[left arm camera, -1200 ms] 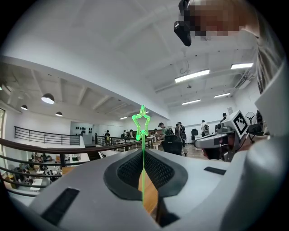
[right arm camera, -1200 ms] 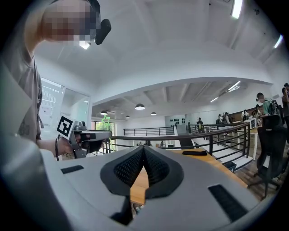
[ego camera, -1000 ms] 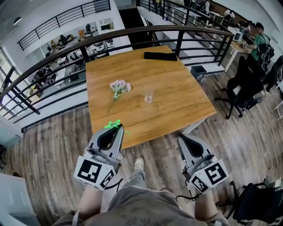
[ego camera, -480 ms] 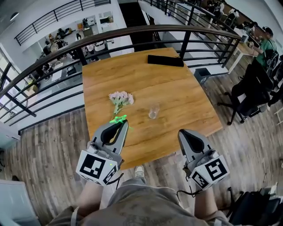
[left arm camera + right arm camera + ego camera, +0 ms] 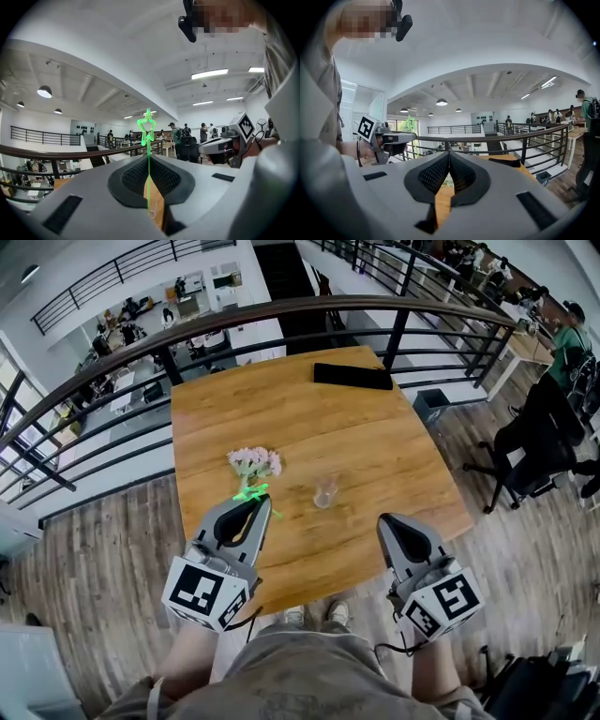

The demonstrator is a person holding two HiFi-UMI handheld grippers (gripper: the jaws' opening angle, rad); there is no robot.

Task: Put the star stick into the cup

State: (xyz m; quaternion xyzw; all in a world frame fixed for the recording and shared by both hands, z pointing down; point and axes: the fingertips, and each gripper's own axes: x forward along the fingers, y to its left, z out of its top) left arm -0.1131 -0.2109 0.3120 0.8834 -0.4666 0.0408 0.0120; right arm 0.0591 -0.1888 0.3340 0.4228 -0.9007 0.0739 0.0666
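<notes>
A thin green star stick (image 5: 148,154) runs up between my left gripper's (image 5: 148,161) jaws, which are shut on it; its star head (image 5: 146,125) stands above the tips. In the head view the green star (image 5: 249,493) pokes out past the left gripper (image 5: 255,504), over the near left part of the wooden table (image 5: 375,456). The clear cup (image 5: 324,491) stands upright near the table's middle, to the right of that gripper. My right gripper (image 5: 388,522) hangs over the table's front edge, jaws shut on nothing (image 5: 448,157).
A small bunch of pale pink flowers (image 5: 251,463) lies on the table just beyond the star. A flat black object (image 5: 353,377) rests at the far edge. A dark railing (image 5: 281,310) curves behind the table. Office chairs (image 5: 544,437) stand to the right.
The person has stepped closer to the table. Both grippers now reach over its front edge, and the star's tip lies nearer the flowers and the cup. The jaws have not changed.
</notes>
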